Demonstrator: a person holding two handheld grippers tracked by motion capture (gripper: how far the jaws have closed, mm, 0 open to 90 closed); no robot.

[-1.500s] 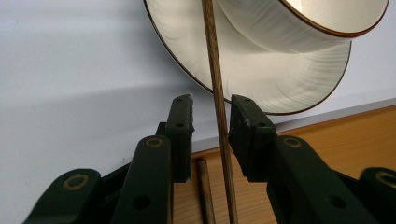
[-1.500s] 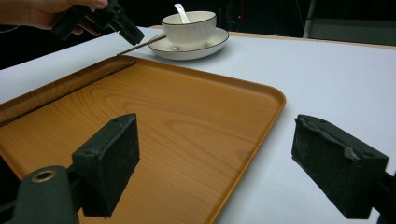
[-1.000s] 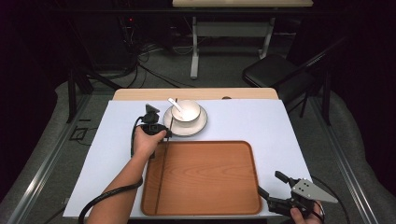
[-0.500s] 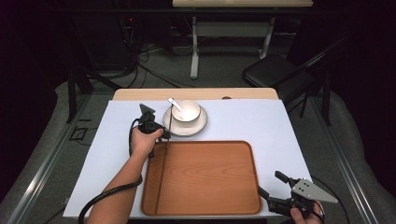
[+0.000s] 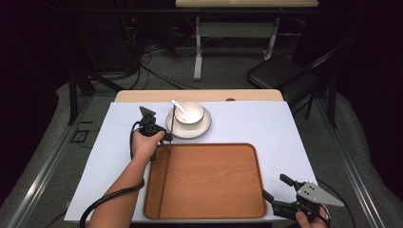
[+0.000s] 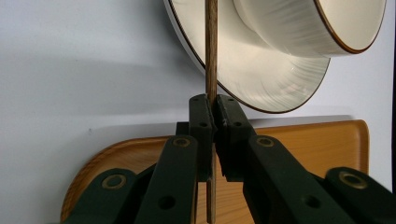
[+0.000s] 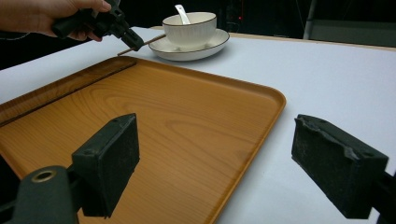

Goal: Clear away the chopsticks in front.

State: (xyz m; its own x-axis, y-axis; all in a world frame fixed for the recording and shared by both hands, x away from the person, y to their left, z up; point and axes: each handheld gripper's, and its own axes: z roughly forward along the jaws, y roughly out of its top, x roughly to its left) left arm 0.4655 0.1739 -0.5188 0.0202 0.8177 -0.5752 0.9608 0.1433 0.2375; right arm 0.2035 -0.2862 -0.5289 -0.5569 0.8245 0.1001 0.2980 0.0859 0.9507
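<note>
Chopstick (image 6: 211, 56), thin and wooden, is pinched between the left gripper's (image 5: 161, 137) jaws at the tray's (image 5: 209, 209) 11 o'clock corner; its far end crosses the saucer (image 5: 177, 131) rim, its near end runs down over the tray's left side. Cup (image 5: 190, 114) with a spoon (image 5: 177, 105) sits on the saucer. Right gripper (image 5: 274, 190) hovers at the desk's (image 5: 285, 123) 5 o'clock, jaws wide and empty.
</note>
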